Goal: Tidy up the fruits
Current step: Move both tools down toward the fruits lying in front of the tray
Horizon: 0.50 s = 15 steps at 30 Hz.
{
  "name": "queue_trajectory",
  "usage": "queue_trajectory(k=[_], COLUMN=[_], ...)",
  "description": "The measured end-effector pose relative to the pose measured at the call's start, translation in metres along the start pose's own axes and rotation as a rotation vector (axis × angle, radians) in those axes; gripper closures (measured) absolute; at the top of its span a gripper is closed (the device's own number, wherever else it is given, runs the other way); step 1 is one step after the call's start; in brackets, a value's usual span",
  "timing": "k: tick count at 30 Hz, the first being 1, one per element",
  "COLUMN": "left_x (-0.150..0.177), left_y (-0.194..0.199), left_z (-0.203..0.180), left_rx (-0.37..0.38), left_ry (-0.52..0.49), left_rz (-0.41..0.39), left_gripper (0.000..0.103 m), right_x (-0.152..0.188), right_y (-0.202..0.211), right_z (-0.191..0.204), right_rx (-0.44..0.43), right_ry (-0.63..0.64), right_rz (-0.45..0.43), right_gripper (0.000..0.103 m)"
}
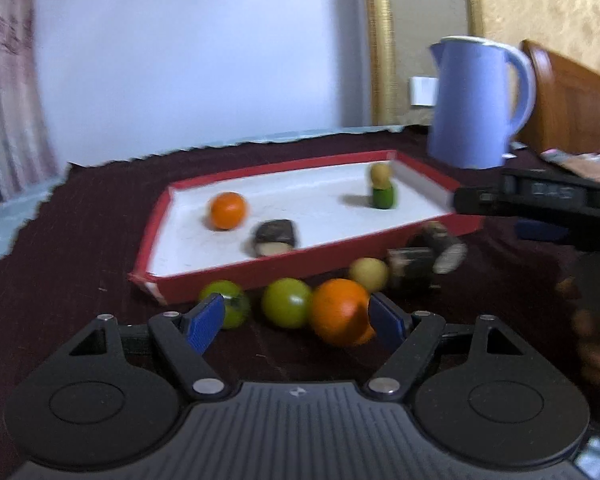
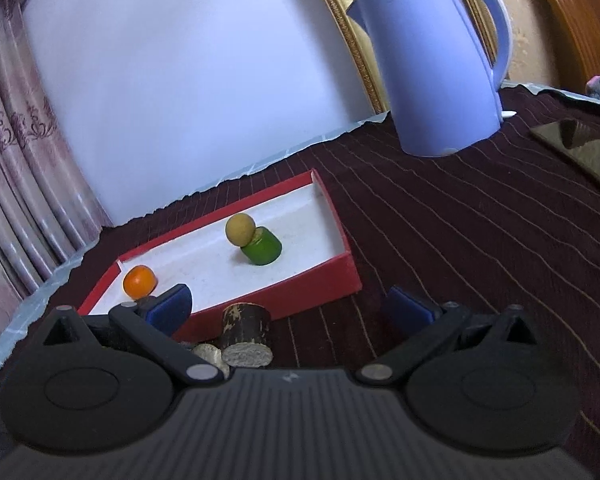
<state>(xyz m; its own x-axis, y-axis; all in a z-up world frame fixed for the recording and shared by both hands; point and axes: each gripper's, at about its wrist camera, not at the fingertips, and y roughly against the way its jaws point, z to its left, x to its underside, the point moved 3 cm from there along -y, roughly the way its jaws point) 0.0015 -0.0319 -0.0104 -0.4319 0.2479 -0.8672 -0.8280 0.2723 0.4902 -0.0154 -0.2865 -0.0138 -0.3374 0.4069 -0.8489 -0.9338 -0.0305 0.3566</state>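
A red tray (image 1: pixel 260 270) with a white floor holds an orange (image 1: pixel 227 210), a dark cut cylinder (image 1: pixel 275 237), and a yellow-brown ball (image 1: pixel 381 174) on a green piece (image 1: pixel 384 197). In front of it lie two green fruits (image 1: pixel 286 303) (image 1: pixel 233 300), an orange (image 1: pixel 338 312), a pale yellow ball (image 1: pixel 368 274) and dark cylinders (image 1: pixel 414 269). My left gripper (image 1: pixel 298 320) is open, low, with these fruits between its fingers. My right gripper (image 2: pixel 288 308) is open and empty, above dark cylinders (image 2: pixel 246 334) by the tray's (image 2: pixel 300 284) near wall; it also shows at the right in the left wrist view (image 1: pixel 540 196).
A blue electric kettle (image 2: pixel 440 64) stands behind the tray on the dark striped cloth (image 2: pixel 480 240). A dark phone-like slab (image 2: pixel 580 148) lies at far right. A curtain (image 2: pixel 20 152) hangs at left, a wooden headboard (image 1: pixel 572 108) at right.
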Motion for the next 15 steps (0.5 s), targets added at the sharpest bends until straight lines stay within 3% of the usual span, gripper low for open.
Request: queue_trajectory(k=[5,7,15], left_x=[-0.004,-0.005,0.001], left_y=[0.0,0.001,-0.011], left_z=[0.039,0.05,0.066], left_rx=[-0.001,-0.034,-0.084], left_ry=[0.127,0.156,0.169], left_rz=[0.012,0.001,0.05], left_gripper=[0.023,0.023,0.024], right_x=[0.0,0.0,0.0], right_y=[-0.001,-0.002,-0.004], right_z=[0.001,0.001,0.002], right_rx=[-0.003,-0.004,0.0], right_ry=[0.005,0.004,0.008], right_rz=[0.007,0.013,0.028], right_gripper=[0.0,0.0,0.0])
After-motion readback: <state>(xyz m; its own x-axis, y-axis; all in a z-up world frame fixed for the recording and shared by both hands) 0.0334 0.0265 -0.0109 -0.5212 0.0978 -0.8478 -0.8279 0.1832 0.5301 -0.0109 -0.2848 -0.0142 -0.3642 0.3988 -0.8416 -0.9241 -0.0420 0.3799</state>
